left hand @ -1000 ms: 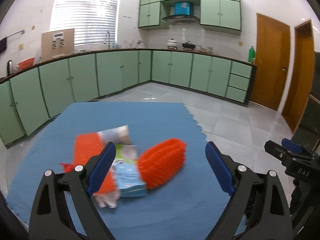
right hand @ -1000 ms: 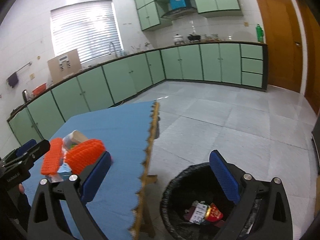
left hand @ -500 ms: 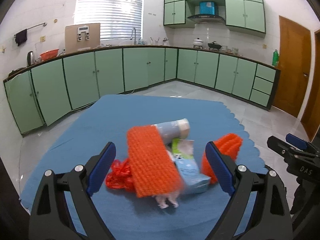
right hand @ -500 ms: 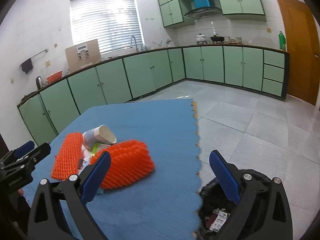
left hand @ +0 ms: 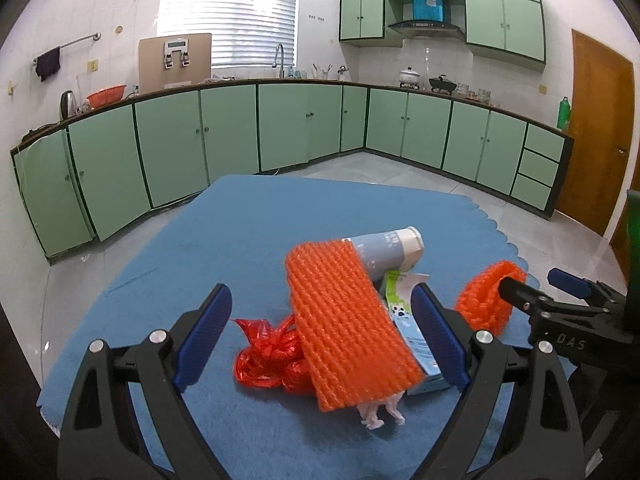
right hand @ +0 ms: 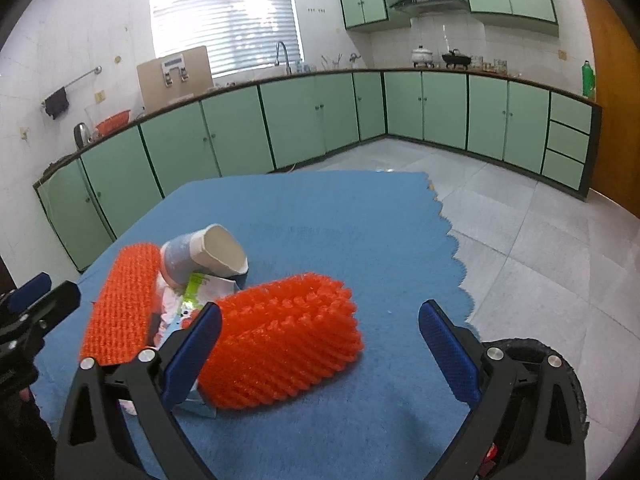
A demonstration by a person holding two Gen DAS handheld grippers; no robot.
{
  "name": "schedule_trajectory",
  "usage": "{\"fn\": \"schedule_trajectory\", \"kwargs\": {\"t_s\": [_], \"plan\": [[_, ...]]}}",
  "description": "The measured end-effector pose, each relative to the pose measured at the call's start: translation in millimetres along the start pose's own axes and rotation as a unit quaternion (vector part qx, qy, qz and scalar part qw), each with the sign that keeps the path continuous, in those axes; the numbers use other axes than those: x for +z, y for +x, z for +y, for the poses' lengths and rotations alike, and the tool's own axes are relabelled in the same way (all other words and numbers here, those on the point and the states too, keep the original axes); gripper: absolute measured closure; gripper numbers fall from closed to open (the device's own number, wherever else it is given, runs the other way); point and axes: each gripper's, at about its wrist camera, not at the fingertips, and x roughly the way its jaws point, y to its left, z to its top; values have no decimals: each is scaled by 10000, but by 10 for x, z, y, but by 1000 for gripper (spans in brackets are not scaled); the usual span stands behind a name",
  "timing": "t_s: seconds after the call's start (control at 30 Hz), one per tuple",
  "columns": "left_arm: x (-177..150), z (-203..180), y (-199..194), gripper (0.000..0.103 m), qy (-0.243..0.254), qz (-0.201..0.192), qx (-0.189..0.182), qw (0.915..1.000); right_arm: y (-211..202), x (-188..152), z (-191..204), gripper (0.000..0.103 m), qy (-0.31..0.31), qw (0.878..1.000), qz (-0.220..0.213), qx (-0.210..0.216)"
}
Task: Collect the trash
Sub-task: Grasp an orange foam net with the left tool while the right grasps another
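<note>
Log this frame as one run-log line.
phase: approach | left gripper: open, empty | right gripper: open, empty | trash pile: on blue mat | bin: beside mat

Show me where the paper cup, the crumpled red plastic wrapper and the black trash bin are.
grey-blue paper cup (right hand: 218, 250), right wrist view, white inside of its open mouth.
crumpled red plastic wrapper (left hand: 266, 356), left wrist view, its middle.
black trash bin (right hand: 532, 354), right wrist view, its rim.
</note>
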Motion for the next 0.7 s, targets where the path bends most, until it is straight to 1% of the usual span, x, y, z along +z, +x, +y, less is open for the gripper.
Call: {"fn": "schedule_trajectory", "kwargs": {"t_s": [0.07,0.13,0.2,0.23,0.3,0.33,0.47,0.57,0.7], "plan": [[-5,15,44,15,-6,25,9,10000,54,-10,7,8,-34,10000,88,26],[-20,24,86,15,-23,66,15,10000,108,-27,16,12,-84,9997,204,56],[-30,32,147,15,-42,131,10,9999,162,-64,31,26,-141,9992,337,176],[-31,29,168,15,-42,154,2,9999,180,-84,37,29,-163,9988,398,239],[-42,16,227,15,-22,215,-9,9998,209,-110,26,45,-175,9979,490,375],[-49,9,247,15,-15,235,-7,9997,209,-114,29,49,-172,9978,499,397],[-63,-7,328,15,-24,313,-32,9995,193,-128,13,80,-178,9968,511,579],[-64,-23,362,15,-15,337,-42,9994,114,-137,23,84,-251,9967,396,665],[-59,-31,410,16,-45,392,-66,9992,-5,-113,45,85,-335,9973,227,619]]}}
